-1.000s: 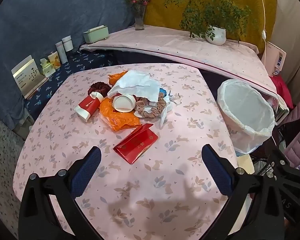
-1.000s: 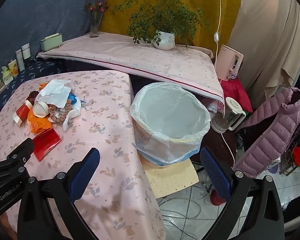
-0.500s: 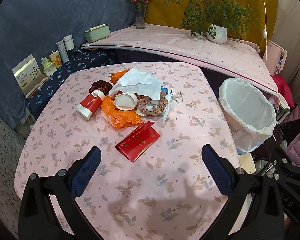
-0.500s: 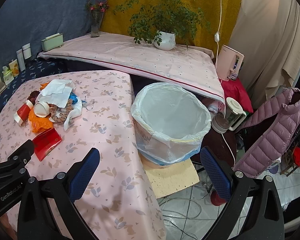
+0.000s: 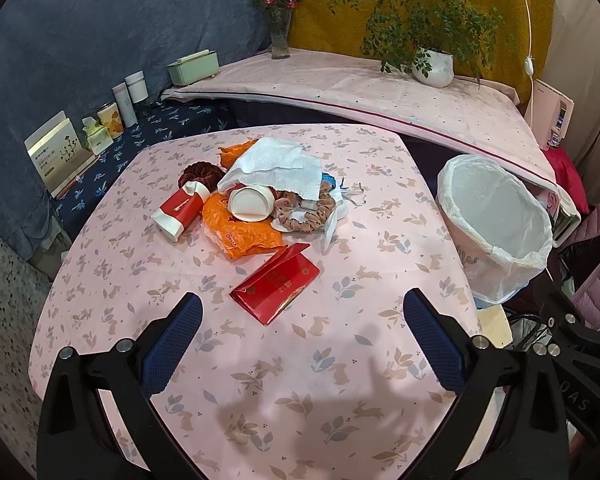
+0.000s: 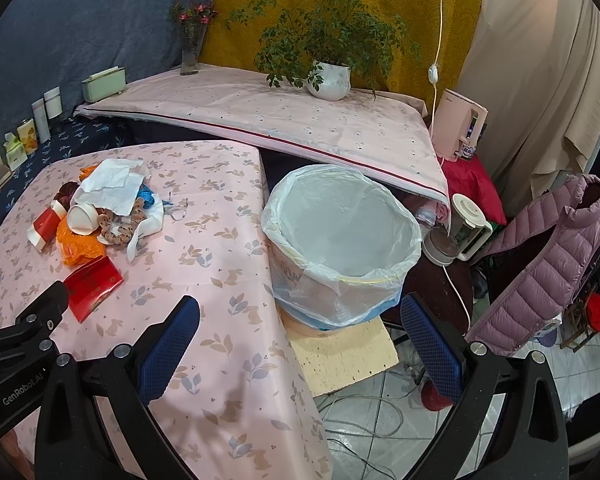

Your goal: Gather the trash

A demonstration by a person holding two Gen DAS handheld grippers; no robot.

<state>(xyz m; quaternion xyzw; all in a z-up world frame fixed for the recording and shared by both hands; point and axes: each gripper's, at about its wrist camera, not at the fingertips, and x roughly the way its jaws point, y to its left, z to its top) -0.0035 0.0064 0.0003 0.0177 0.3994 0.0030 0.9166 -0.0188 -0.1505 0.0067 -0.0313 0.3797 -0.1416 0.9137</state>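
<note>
A pile of trash lies mid-table: a red envelope [image 5: 276,283] nearest me, an orange wrapper [image 5: 240,236], a white paper cup [image 5: 250,208], a red-and-white cup [image 5: 179,213], a white tissue [image 5: 278,170] and a brown scrunchie [image 5: 306,216]. The pile also shows in the right wrist view, with the red envelope [image 6: 94,286] at far left. A bin lined with a white bag [image 5: 496,220] [image 6: 340,236] stands right of the table. My left gripper [image 5: 300,338] is open and empty above the near table, short of the envelope. My right gripper [image 6: 300,344] is open and empty near the bin.
The table has a pink cloth [image 5: 260,368]. A shelf behind holds a potted plant [image 5: 434,66], a flower vase [image 5: 280,36] and a green box [image 5: 194,66]. Bottles and cartons [image 5: 118,114] line the left. A purple jacket [image 6: 548,248] and a kettle [image 6: 466,220] sit right of the bin.
Both grippers have shifted slightly; the trash pile and bin sit a little lower and closer in the views. Nothing was grasped.
</note>
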